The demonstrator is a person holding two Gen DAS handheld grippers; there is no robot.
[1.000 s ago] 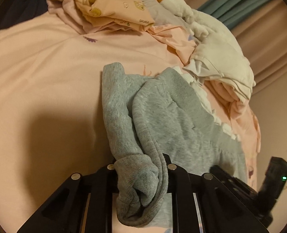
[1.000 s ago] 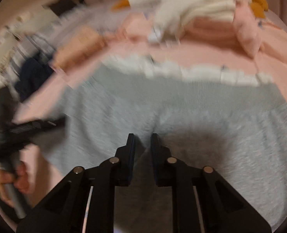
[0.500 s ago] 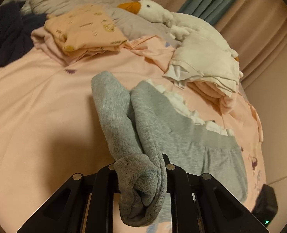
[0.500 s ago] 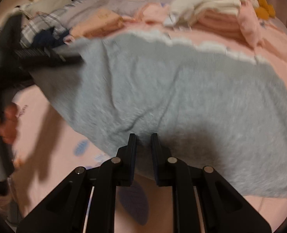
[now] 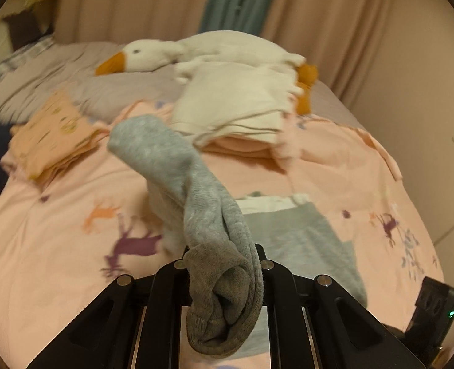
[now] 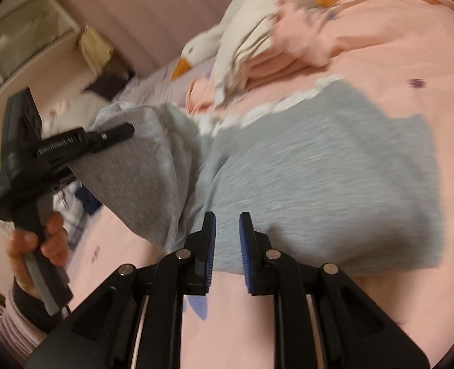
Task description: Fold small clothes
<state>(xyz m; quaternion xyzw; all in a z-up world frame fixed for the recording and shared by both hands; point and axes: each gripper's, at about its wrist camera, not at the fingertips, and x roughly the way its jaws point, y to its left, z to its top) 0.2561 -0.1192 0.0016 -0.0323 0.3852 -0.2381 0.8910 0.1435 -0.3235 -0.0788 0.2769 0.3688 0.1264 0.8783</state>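
A hand (image 6: pixel 36 246) at the left held the left gripper (image 5: pixel 224 264), its jaws clamped on a bunched cuff of the grey garment (image 6: pixel 319 190) and lifting that end off the pink bedspread (image 5: pixel 58 215). The rest lay flat on the bed. The right gripper (image 6: pixel 227 246) stood slightly apart at the near hem, gripping nothing. A plush goose (image 5: pixel 196 52) lay behind.

a bed (image 5: pixel 58 215) in a pink sheet printed with deer carries the grey garment (image 6: pixel 319 178), partly lifted, a folded peach pile (image 5: pixel 52 135), a cream-and-pink stack (image 5: pixel 236 113), and a plush goose (image 5: pixel 171 52), possibly on a pillow.
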